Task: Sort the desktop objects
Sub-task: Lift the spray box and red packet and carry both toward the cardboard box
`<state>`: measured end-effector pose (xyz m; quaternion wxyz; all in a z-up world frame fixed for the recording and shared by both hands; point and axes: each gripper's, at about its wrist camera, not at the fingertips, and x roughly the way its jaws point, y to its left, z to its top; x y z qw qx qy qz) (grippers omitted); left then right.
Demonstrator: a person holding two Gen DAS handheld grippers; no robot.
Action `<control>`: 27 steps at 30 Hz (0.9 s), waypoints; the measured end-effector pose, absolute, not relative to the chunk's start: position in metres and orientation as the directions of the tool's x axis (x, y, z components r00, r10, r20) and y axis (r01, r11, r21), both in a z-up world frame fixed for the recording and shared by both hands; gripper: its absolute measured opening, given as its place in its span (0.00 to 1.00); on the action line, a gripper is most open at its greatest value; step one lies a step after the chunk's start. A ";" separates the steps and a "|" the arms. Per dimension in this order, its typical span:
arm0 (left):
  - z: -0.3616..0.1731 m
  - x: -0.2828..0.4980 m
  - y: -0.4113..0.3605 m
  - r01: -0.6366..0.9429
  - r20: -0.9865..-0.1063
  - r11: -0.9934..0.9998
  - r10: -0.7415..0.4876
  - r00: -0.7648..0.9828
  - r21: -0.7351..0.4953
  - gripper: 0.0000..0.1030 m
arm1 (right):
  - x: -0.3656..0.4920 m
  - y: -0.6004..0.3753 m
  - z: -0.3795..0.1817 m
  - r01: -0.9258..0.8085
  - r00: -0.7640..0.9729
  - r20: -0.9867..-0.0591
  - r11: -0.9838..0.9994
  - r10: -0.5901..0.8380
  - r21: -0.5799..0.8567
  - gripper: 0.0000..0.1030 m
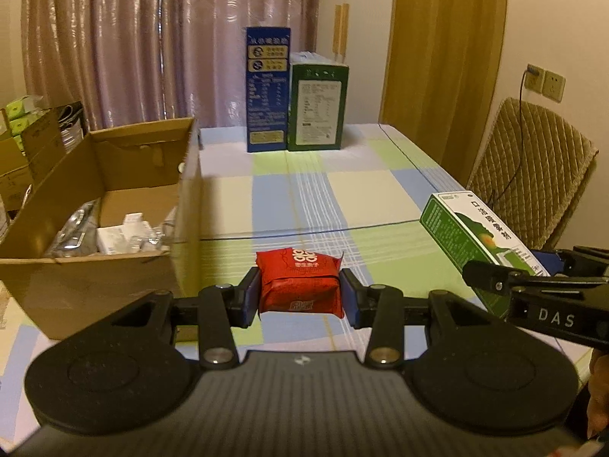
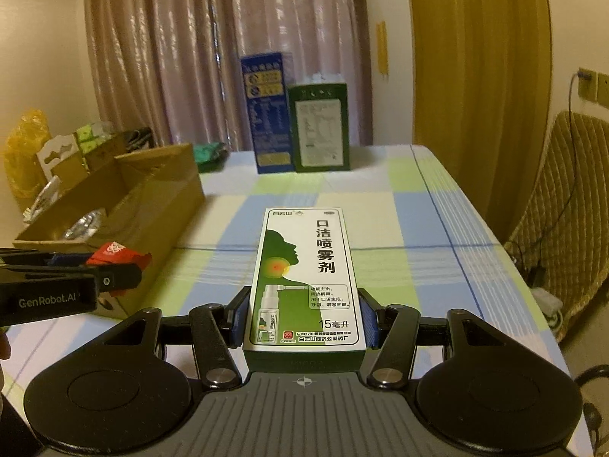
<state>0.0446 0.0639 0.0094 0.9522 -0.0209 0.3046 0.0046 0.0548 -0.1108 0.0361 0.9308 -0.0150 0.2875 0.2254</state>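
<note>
the worktop (image 1: 380, 198), covered in a checked cloth of pale green, blue and cream squares, fills both views. at about ten o'clock in the left wrist view an open brown cardboard carton (image 1: 114, 205) stands on it, holding white packets and clear wrappers. at twelve o'clock, at the worktop's far edge before the pink curtain, a tall blue upright box (image 1: 266, 91) stands touching a shorter dark green upright box (image 1: 318, 108). a quilted tan chair back (image 1: 533, 175) shows at three o'clock beyond the worktop's edge.

the right tool (image 2: 304, 320) is clenched on a long green-and-white cardboard spray box (image 2: 304, 278), its blue pads pressed on the box's long sides; the box lies flat in the grip, clear of the cloth, pointing toward twelve o'clock. the left tool (image 1: 300, 297) is clenched on a small red foil packet with white print (image 1: 298, 282), held above the cloth just beside the carton's near corner. each tool appears at the edge of the other's view, well apart.
</note>
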 end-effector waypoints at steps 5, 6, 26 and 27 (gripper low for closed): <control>0.021 0.030 0.073 -0.037 -0.570 0.998 0.004 0.821 -0.047 0.37 | 0.041 -0.102 0.046 -0.449 0.732 -0.533 0.889 0.425 0.093 0.51; 0.023 0.027 0.075 -0.041 -0.569 0.998 0.006 0.823 -0.048 0.37 | 0.039 -0.101 0.048 -0.452 0.732 -0.531 0.887 0.427 0.091 0.51; 0.049 -0.014 0.152 -0.165 -0.528 0.986 0.119 0.841 -0.040 0.37 | 0.019 -0.032 0.076 -0.591 0.673 -0.509 0.804 0.537 0.067 0.51; 0.051 -0.016 0.158 -0.176 -0.525 0.984 0.129 0.841 -0.040 0.37 | 0.018 -0.025 0.077 -0.601 0.666 -0.509 0.796 0.545 0.066 0.51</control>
